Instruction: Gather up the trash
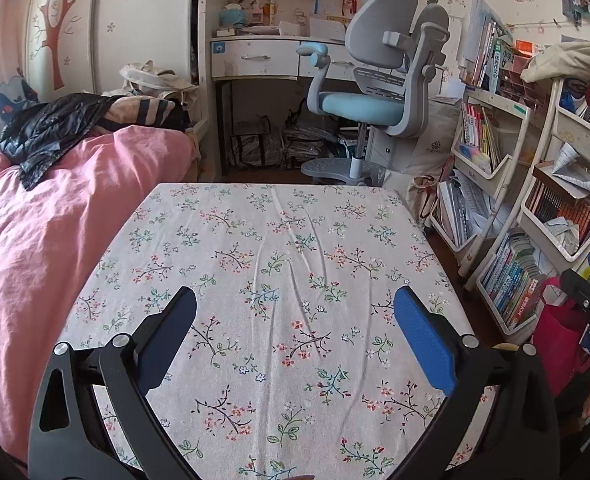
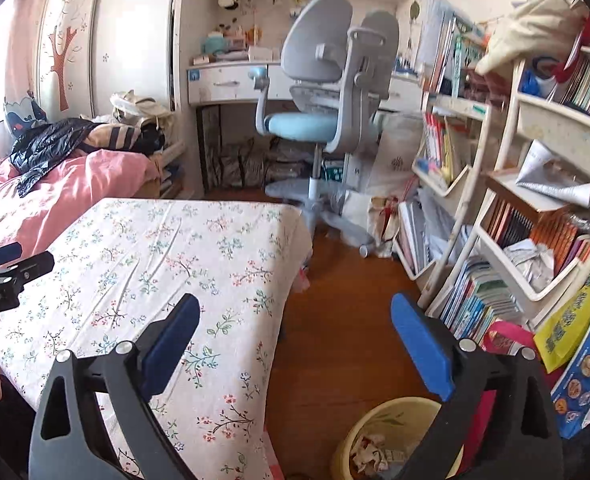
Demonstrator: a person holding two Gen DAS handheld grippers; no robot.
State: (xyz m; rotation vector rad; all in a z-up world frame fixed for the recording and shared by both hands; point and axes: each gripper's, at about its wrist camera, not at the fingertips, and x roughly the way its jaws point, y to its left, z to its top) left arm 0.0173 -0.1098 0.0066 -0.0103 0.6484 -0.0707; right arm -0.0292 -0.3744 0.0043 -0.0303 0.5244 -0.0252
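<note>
**Status: desk surface free of trash, bin loaded, both tools empty**

We start at the left tool. Its two blue pads stand wide apart with nothing between them. It hangs above the desk, which is covered by a floral cloth. In the left wrist view we find no scrap, wrapper or paper on that cloth from the near edge to the far edge at 12 o'clock.

The right tool is likewise spread, with nothing held. It sits off the desk's right edge, over the wooden floor. At 5 o'clock from it, low in the right wrist view, stands the yellow trash bin. Inside we see crumpled paper, the task's thing, resting in the bin's bottom. Part of the bin is hidden behind the tool's right arm, so we cannot tell how full it is.

Outward from the desk: the pink bed lies at 9 o'clock, with a black plastic bag on it at 10 o'clock. The book shelves at 3 o'clock carry loose and crumpled sheets; we cannot tell whether these count as trash.

Our judgement: the collection from the desk appears complete or nearly so. What may remain is a check of the floor and the surrounding places.
</note>
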